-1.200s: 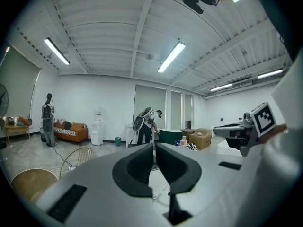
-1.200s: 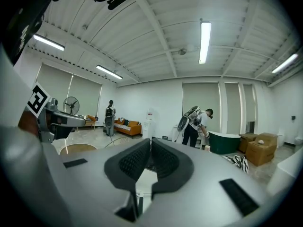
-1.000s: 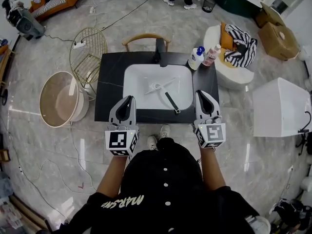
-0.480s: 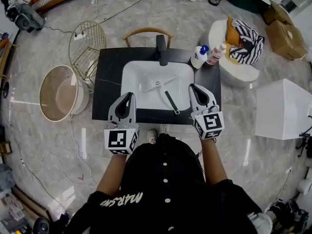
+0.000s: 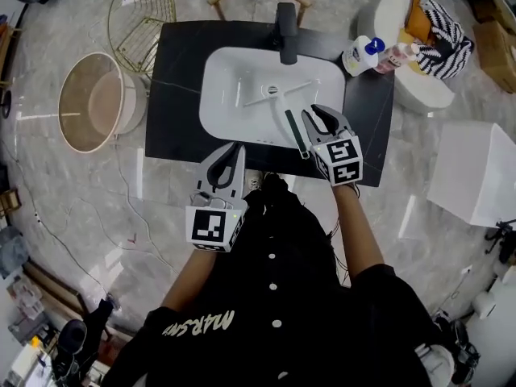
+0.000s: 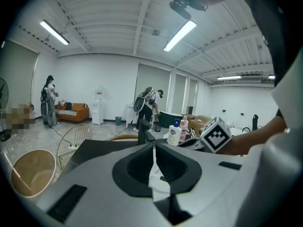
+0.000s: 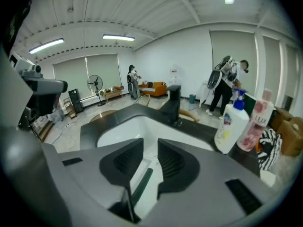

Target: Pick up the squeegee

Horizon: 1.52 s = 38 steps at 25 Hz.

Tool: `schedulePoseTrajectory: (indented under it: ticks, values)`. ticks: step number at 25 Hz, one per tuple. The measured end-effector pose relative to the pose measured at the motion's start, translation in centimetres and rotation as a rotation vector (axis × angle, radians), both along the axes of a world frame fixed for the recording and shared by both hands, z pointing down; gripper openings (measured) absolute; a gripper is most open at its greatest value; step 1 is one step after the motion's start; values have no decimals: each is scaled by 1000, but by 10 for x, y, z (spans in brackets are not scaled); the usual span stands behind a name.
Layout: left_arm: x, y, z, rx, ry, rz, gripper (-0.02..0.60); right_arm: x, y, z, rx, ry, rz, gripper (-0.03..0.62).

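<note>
Where the marble floor spreads out below the person, a black vanity top (image 5: 177,79) fills the middle of the head view, and a white basin (image 5: 230,79) is sunk into it. A black faucet (image 5: 286,31) stands at the basin's far rim. At the top's right end, a white pump bottle (image 5: 360,55) and a pink bottle (image 5: 395,55) stand side by side.

The left gripper (image 5: 234,146) hangs over the near edge of the vanity top. Its jaws are closed tip to tip with nothing between them.

The right gripper (image 5: 316,111) points down over the basin's near right corner. Its jaws have just been opening and now stand partly apart.

The squeegee (image 5: 292,123) lies inside the basin, its pale blade towards the drain and its dark green handle angled to the near rim. In the right gripper view, that handle (image 7: 141,186) shows through the gap, and neither pad touches it.
</note>
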<state>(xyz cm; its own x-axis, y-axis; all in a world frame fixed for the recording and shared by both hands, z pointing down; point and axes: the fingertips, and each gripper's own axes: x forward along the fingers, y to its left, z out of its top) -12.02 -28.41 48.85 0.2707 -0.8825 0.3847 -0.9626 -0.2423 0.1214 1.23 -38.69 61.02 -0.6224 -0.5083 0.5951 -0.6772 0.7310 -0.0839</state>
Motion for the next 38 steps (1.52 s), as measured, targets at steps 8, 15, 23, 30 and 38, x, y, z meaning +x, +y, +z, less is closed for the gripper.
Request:
schedulePoseTrajectory:
  ticks: [8,15,23,30,38]
  values:
    - [-2,5,46,-117,4,-29,23,-25,-1,106,-278,108,-87,162]
    - [-10,7,73,-180,2,-76,23,-28,5,168,-448,236,-106,175]
    - [-16,2,92,-230,13,-111,23,-43,6,193,-568,257,-154,163]
    - [-15,-6,93,-227,16,-117,23,-40,4,195,-596,298,-185,156]
    - [-14,-9,87,-214,11,-104,23,-28,-1,176,-493,364,-244,89]
